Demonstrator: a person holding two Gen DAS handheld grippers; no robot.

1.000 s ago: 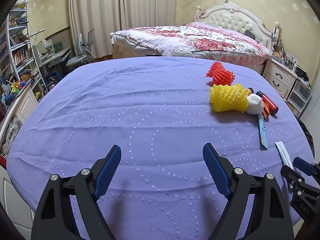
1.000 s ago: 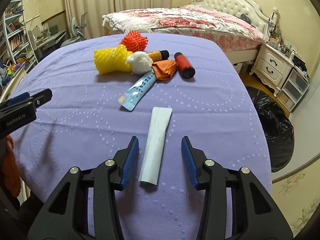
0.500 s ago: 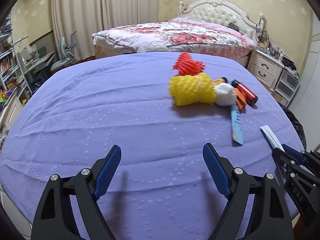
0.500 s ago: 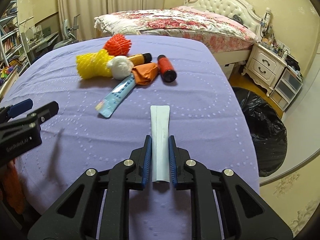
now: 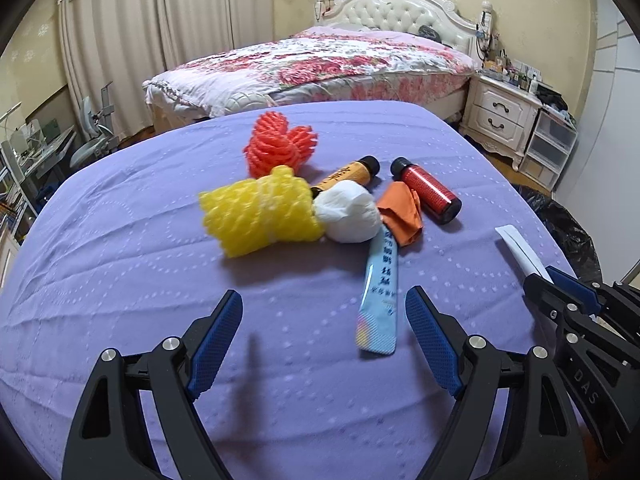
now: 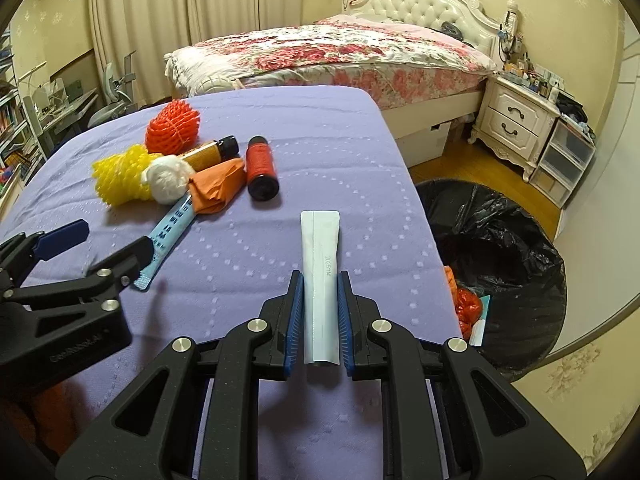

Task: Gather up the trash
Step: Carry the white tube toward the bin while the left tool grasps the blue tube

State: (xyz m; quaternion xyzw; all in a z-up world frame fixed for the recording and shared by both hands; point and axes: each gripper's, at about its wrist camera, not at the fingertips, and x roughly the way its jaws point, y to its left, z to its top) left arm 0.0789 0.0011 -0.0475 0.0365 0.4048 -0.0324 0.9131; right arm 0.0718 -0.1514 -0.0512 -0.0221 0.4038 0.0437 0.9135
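Observation:
My right gripper [image 6: 319, 280] is shut on a white flat tube [image 6: 321, 256], lifted a little off the purple cloth; in the left wrist view the tube [image 5: 520, 250] sticks out of that gripper [image 5: 540, 280] at the right. My left gripper [image 5: 324, 304] stands open above the cloth, just short of a light blue sachet [image 5: 380, 304]. Behind it lie a yellow foam net [image 5: 260, 210], a red foam net [image 5: 276, 146], a white paper ball [image 5: 350, 212], an orange wrapper [image 5: 402, 214], an amber bottle [image 5: 348, 172] and a red bottle [image 5: 428, 190].
A bin lined with a black bag [image 6: 500, 248] stands on the floor right of the table [image 6: 340, 148] and holds some red and white trash. A bed [image 6: 340, 52] and a white nightstand [image 6: 516, 120] are behind. Shelves and a desk are at far left.
My right gripper closed on the white tube and raised it slightly. My left gripper slid right across the cloth, so the pile of trash now lies straight ahead of it.

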